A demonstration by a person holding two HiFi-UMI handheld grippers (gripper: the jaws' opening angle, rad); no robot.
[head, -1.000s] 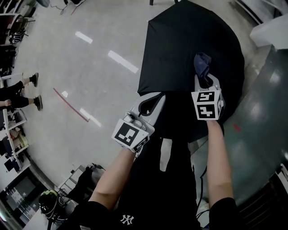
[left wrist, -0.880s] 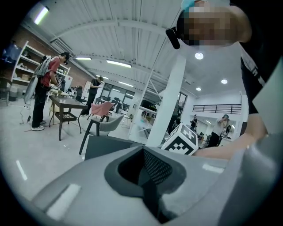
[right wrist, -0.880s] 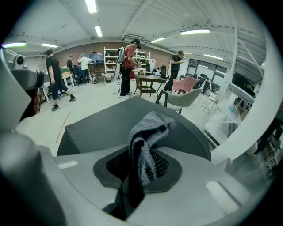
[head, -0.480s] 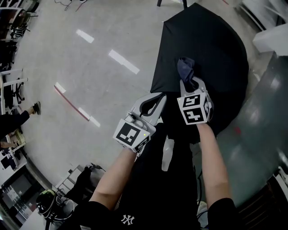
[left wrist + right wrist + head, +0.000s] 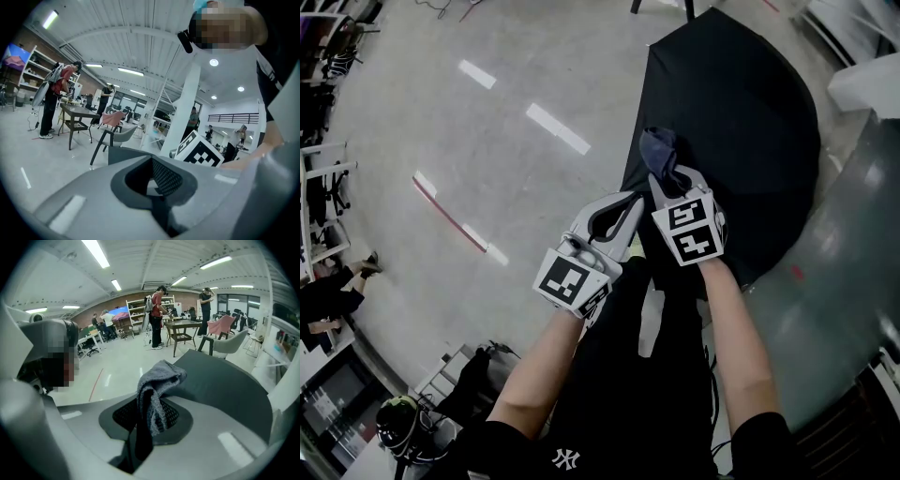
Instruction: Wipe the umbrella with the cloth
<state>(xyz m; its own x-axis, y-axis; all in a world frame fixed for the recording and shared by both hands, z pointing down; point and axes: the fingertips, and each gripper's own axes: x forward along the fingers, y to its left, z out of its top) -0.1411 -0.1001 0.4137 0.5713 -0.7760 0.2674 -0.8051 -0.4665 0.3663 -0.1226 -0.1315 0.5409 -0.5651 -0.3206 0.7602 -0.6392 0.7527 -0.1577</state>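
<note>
On the floor in front of me the black umbrella (image 5: 741, 122) stands open, its canopy spread wide with its right edge against a grey table (image 5: 844, 272). The grey cloth (image 5: 659, 150) is at the canopy's left rim, bunched and folded over, and the fingers of my right gripper (image 5: 666, 180) are pinching it by its lower end so that it sticks up past the tips; whether it touches the fabric I cannot tell. My left gripper (image 5: 626, 214) is just beside the right one, at the near-left edge of the canopy, its fingers pressed together with nothing that I can see between them. To the left lies pale bare floor (image 5: 487, 94) with a red line (image 5: 445, 216) across it, and far across the room people stand by tables and chairs
</note>
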